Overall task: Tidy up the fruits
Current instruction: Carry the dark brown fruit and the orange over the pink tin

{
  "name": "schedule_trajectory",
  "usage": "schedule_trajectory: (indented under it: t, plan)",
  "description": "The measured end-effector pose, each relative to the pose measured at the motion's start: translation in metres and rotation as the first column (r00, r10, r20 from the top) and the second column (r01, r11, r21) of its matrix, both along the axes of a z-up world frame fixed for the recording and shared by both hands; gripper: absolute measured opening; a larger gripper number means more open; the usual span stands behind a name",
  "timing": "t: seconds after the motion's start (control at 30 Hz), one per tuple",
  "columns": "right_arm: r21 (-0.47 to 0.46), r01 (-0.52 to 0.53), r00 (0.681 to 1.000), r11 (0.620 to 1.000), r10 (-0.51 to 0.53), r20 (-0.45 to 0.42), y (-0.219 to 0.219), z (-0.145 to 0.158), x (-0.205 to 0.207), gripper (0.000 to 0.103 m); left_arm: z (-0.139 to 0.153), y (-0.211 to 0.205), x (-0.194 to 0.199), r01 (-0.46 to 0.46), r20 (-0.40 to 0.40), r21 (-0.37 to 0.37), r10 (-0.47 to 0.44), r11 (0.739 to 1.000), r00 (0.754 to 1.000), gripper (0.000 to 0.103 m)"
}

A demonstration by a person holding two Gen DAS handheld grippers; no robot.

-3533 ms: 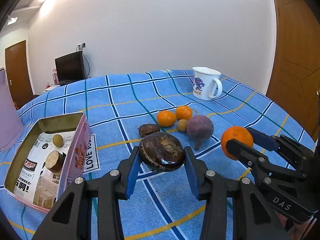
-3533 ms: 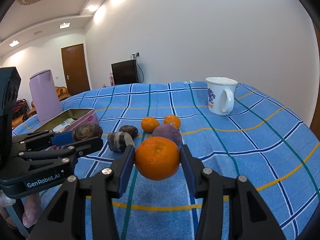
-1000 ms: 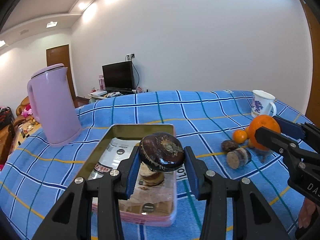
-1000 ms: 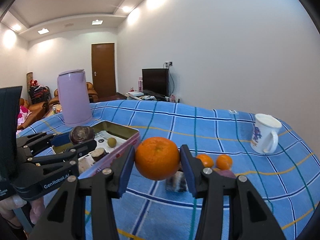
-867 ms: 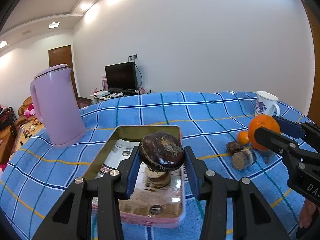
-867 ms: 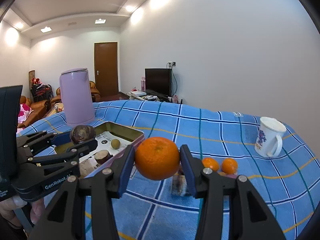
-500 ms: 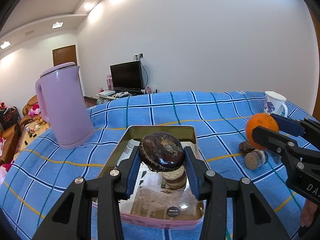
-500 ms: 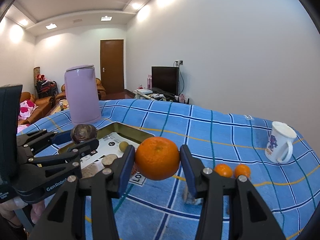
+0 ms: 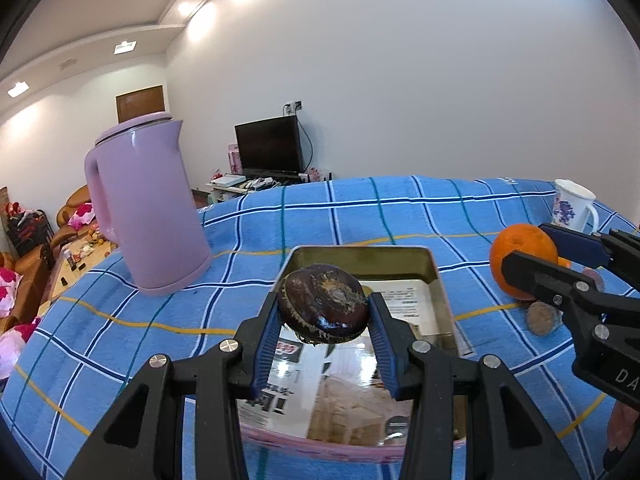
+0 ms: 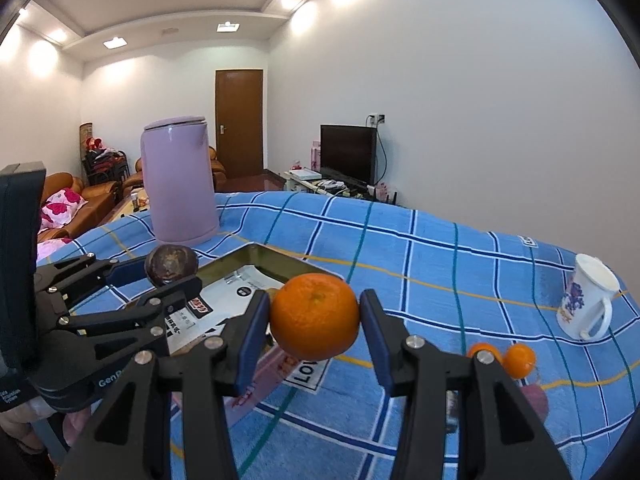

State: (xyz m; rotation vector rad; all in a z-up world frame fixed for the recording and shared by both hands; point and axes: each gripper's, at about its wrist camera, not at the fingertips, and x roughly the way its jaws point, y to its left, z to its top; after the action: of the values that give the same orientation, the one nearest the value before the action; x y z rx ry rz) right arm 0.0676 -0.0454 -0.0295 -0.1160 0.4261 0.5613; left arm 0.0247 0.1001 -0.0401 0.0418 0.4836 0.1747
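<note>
Both tools are matte black plastic linkages with silver round screw heads at the pivots and ribbed blue pads lining the finger tips; the left gripper (image 9: 324, 312) carries white "GenRobot" lettering on its body, the right gripper (image 10: 315, 322) white letters beginning "DA" on its side

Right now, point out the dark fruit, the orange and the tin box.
dark fruit (image 9: 324, 308), left wrist view, its wrinkled front face.
orange (image 10: 315, 316), right wrist view, middle of its peel.
tin box (image 9: 362, 249), left wrist view, far rim.
</note>
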Motion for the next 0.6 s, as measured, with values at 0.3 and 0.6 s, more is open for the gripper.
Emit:
schedule_trajectory:
  t: [0.3,0.6]
  plan:
    - [-0.011,-0.022,1.0,1.0,0.022,-0.01,0.017,-0.004,0.006,0.049,-0.003,0.018,0.006,-0.025,-0.019,-0.001,0.025,1.0,0.999,0.045]
    - [-0.025,-0.049,0.998,0.998,0.049,-0.032,0.034,-0.011,0.01,0.049,-0.013,0.029,0.015,-0.035,-0.069,0.0,0.035,0.999,0.997,0.045]
